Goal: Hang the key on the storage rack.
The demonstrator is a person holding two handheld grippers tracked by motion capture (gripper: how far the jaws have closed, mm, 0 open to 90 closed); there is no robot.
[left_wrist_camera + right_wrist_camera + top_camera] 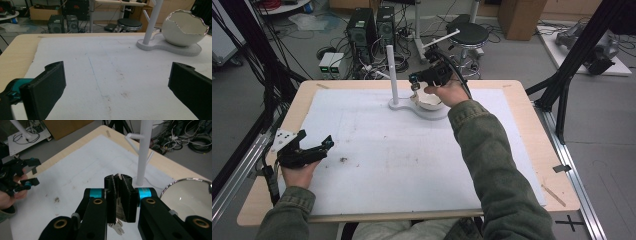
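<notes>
While the right gripper (pixel 119 195) hangs over the bowl (pixel 431 104) near the table's (pixel 262 165) far edge, its jaws are pressed together on a small silvery thing (pixel 119 216), perhaps keys; what it is I cannot tell. Since little of it is pinched, it could slip and drop into the bowl or beside the white stand (pixel 391 70). The left gripper (pixel 116 82) rests near the left edge, jaws wide apart and empty. Its view shows the bowl's jagged eggshell rim; the high view does not.
</notes>
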